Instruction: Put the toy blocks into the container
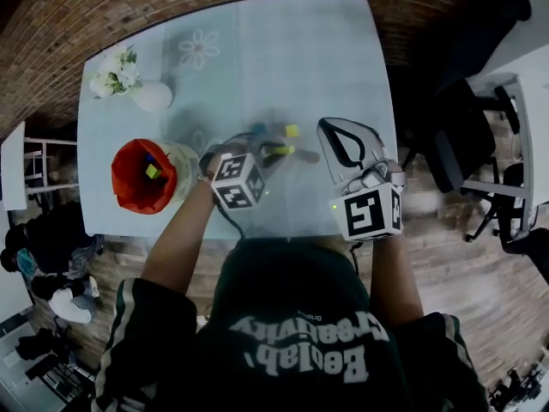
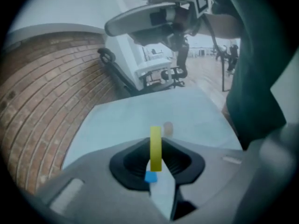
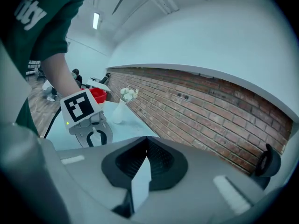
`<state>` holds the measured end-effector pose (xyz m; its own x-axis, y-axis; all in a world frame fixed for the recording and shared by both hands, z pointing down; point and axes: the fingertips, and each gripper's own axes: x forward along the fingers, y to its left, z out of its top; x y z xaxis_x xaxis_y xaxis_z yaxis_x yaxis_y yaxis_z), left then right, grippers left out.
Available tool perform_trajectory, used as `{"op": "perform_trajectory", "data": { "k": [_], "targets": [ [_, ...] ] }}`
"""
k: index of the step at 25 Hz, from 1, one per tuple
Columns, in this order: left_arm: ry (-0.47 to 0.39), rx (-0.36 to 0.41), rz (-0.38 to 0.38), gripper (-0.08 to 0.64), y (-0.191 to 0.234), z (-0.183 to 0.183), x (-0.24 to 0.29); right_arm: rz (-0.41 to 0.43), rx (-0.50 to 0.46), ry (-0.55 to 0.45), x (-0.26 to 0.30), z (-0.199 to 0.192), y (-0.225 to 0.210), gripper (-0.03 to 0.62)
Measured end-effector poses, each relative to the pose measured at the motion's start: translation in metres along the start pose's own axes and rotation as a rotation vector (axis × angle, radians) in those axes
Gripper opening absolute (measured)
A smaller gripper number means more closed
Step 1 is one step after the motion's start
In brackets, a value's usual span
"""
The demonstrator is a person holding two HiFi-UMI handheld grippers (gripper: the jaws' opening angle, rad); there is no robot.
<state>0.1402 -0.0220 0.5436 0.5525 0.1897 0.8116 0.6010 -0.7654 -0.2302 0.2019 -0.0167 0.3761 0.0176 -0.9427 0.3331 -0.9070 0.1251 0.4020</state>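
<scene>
A thin yellow block (image 2: 155, 148) stands upright between the pads of my left gripper (image 2: 155, 141), which is shut on it and held above the table. In the head view this gripper (image 1: 276, 150) is at the table's middle, with the yellow block (image 1: 280, 150) at its tips. On the table around it lie a second yellow block (image 1: 292, 130), a blue block (image 1: 257, 130) and a tan block (image 2: 168, 129). The red container (image 1: 137, 177) stands to the left with blocks inside. My right gripper (image 3: 147, 141) hovers shut and holds nothing, just right of the blocks (image 1: 330, 131).
A white vase of flowers (image 1: 129, 80) stands at the table's far left corner. The pale blue table (image 1: 283, 50) ends at a brick wall (image 3: 210, 106) beyond. Black office chairs (image 1: 467, 144) stand on the wooden floor to the right.
</scene>
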Motion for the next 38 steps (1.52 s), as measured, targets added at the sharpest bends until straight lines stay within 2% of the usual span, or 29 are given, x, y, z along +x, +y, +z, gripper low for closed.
{"op": "perform_trajectory", "data": {
  "k": [8,14,21,32,38],
  "targets": [
    [-0.155,-0.299,0.355,0.074,0.036,0.022,-0.083,0.079,-0.058,-0.090,0.010,0.040,0.021,0.006],
    [-0.283,-0.470,0.595,0.074,0.044,0.032,-0.141,0.136,-0.107,-0.140,0.015,0.064,0.037,0.006],
    [-0.394,-0.514,0.823,0.074,0.046,0.044,-0.206,0.178,-0.128,-0.197,0.014,0.083,0.052,0.006],
    [-0.375,-0.543,0.878,0.074,0.044,0.026,-0.222,0.223,-0.135,-0.215,0.026,0.092,0.065,0.006],
    [-0.328,-0.581,0.932,0.074,0.036,-0.014,-0.247,0.293,-0.146,-0.242,0.051,0.114,0.099,0.006]
  ]
}}
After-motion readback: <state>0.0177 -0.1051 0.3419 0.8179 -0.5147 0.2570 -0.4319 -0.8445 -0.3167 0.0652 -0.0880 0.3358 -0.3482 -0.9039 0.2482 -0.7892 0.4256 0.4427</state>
